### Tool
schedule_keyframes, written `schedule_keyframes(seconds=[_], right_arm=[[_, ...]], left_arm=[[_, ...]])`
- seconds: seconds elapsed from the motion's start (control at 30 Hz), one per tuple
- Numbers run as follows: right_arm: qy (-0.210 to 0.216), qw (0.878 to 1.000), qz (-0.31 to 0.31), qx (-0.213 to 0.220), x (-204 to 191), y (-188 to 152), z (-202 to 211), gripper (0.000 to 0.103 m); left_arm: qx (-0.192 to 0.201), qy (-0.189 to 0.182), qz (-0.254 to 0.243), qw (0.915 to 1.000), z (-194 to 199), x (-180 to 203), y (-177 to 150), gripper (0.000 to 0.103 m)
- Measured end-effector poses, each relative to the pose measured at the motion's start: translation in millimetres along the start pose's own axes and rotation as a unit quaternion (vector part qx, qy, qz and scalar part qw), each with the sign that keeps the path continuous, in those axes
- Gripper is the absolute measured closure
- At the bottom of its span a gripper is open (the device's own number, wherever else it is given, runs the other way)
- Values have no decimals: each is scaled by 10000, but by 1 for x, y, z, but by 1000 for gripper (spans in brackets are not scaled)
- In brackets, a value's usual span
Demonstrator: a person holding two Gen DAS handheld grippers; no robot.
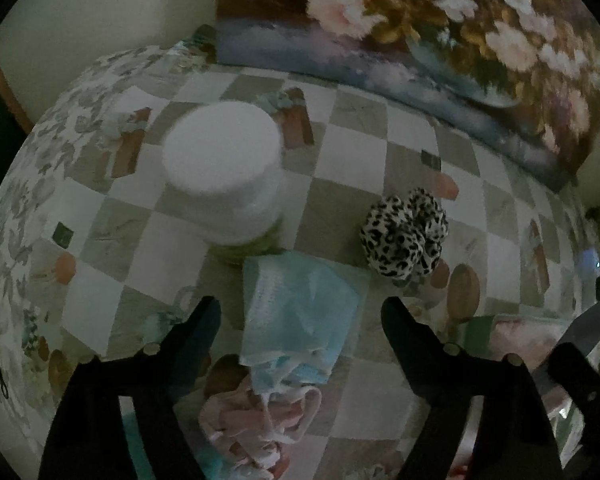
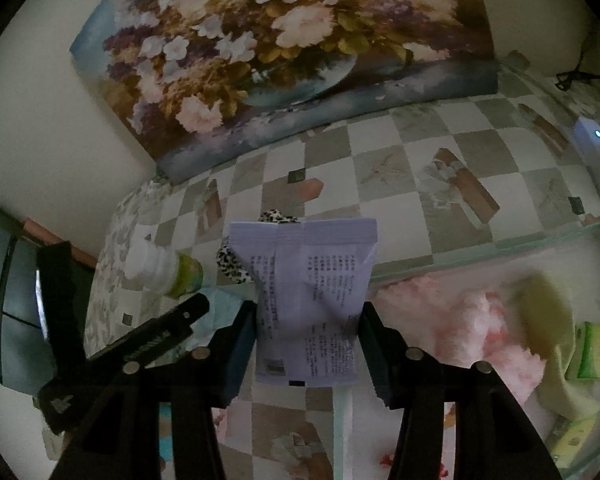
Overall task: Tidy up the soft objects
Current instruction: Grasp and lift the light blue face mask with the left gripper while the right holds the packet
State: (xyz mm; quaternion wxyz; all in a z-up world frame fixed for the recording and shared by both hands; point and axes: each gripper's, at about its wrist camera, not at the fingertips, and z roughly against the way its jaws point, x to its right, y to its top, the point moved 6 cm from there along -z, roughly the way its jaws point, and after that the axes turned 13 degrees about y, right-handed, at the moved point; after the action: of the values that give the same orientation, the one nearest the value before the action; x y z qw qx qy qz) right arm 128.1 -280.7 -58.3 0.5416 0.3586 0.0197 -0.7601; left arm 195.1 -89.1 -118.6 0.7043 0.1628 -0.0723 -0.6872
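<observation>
My left gripper (image 1: 300, 318) points down at the checked tablecloth and stands open. A folded pale blue face mask (image 1: 300, 312) lies between its fingers, and neither pad touches it. A pink mask (image 1: 260, 412) lies crumpled just below it. A leopard-print scrunchie (image 1: 404, 236) sits to the right, further back. My right gripper (image 2: 308, 340) is shut on a pale lilac printed packet (image 2: 308, 292), held upright above the table. The packet hides part of the scrunchie (image 2: 230, 266).
A stack of white pads on a green base (image 1: 224, 172) stands left of the mask. A clear bin (image 2: 500, 240) at the right holds a pink fluffy thing (image 2: 468, 320), a yellow cloth (image 2: 548, 320) and green packs (image 2: 596, 348). A flower painting (image 2: 280, 40) leans against the wall behind.
</observation>
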Motion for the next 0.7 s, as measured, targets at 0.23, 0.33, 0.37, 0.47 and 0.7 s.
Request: schedule_keyframes(seconds=[0.23,0.33,0.37,0.47,0.7], right_arm=[[6,9999,-107,29,7,2,2,49],[16,9999,-113,17,7,2,2,49],[18,9999,-116,11,8,2,2,49],[19,9999,-145,1,9,1,2,49],[15,9998,-198,2,11,0,3,49]], left_arm=[[-225,124,-192,9995,-21,11,-11,39],[-324,112,-208,9992,-28,12,-16,46],[-332,127,-225,9991,-30,12,-17,47],[-332,175,-224,9990,-31,9,-18,56],[-283,12,-21,9996,-26,1,-15,79]])
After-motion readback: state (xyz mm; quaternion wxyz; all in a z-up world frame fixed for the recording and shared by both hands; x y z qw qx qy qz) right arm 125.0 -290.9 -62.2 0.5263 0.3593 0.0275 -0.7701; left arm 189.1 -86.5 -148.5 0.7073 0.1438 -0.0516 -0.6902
